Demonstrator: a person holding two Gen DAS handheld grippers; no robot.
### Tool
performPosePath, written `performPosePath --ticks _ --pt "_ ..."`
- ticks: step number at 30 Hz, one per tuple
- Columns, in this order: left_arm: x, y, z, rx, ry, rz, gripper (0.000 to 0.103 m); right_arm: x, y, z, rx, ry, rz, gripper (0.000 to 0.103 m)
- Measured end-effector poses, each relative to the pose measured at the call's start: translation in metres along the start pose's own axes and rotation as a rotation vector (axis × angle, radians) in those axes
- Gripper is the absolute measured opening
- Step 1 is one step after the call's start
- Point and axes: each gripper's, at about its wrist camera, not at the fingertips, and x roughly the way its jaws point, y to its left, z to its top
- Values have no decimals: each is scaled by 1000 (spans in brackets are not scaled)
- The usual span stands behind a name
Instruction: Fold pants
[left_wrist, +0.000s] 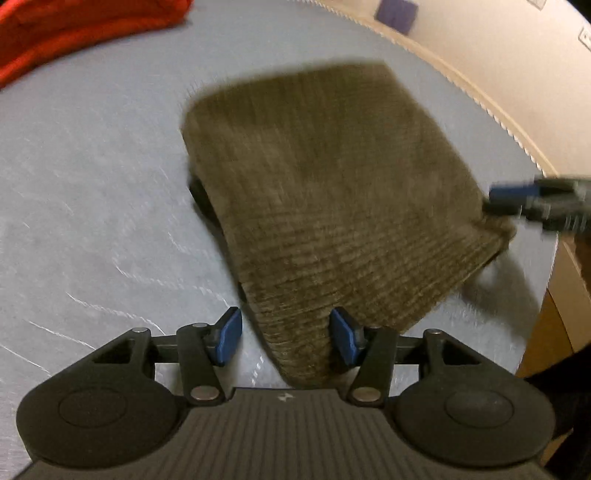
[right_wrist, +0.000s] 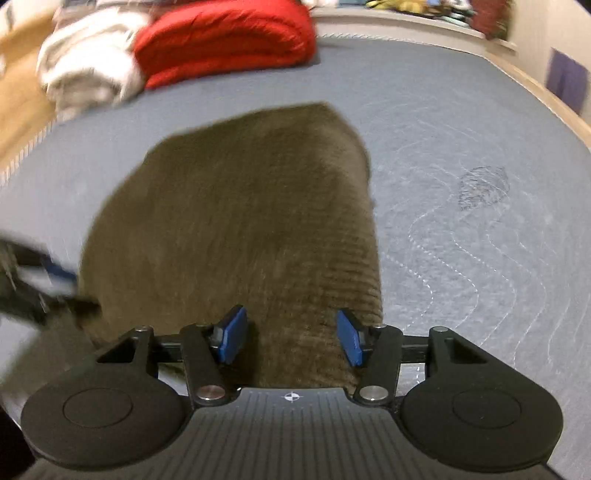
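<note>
2 wrist views look down onto a grey quilted mattress, both slightly blurred.

The left gripper has its 2 blue pads spread partway apart. A near corner of the olive-brown corduroy pants lies in the gap between them, closer to the right pad, but neither pad presses on the cloth, so this gripper is released.

The right gripper also stands partly open. The pants run under and between its blue pads, with a gap visible beside each pad; it grips nothing.

The pants lie folded into a compact, roughly rectangular bundle on the mattress, stretching away from both grippers. Each gripper appears as a blur at the edge of the other's view, at the near corners of the bundle.

At the far end of the mattress sit a folded red blanket and, beside it, a white bundle of fabric. A pale wooden frame edges the mattress.
</note>
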Motion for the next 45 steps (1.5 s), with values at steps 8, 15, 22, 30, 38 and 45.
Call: performPosePath --ticks 8,15,22,30,38,45 --pt "-40 -42 -4 135 -172 -20 56 21 20 -17 -158 103 -82 56" --pt "15 -70 -25 314 87 115 57 0 2 28 25 -140 -31 57" --pt "-1 -65 -23 302 74 102 57 54 -40 87 286 -235 -41 58" --pt "-50 -46 -4 209 -118 40 57 153 -71 111 420 -57 -161 53" --pt "-55 -29 20 83 -240 40 42 167 -69 115 413 -52 -202 53" --pt "-17 -38 6 190 -45 149 45 117 -61 117 403 -145 -175 58"
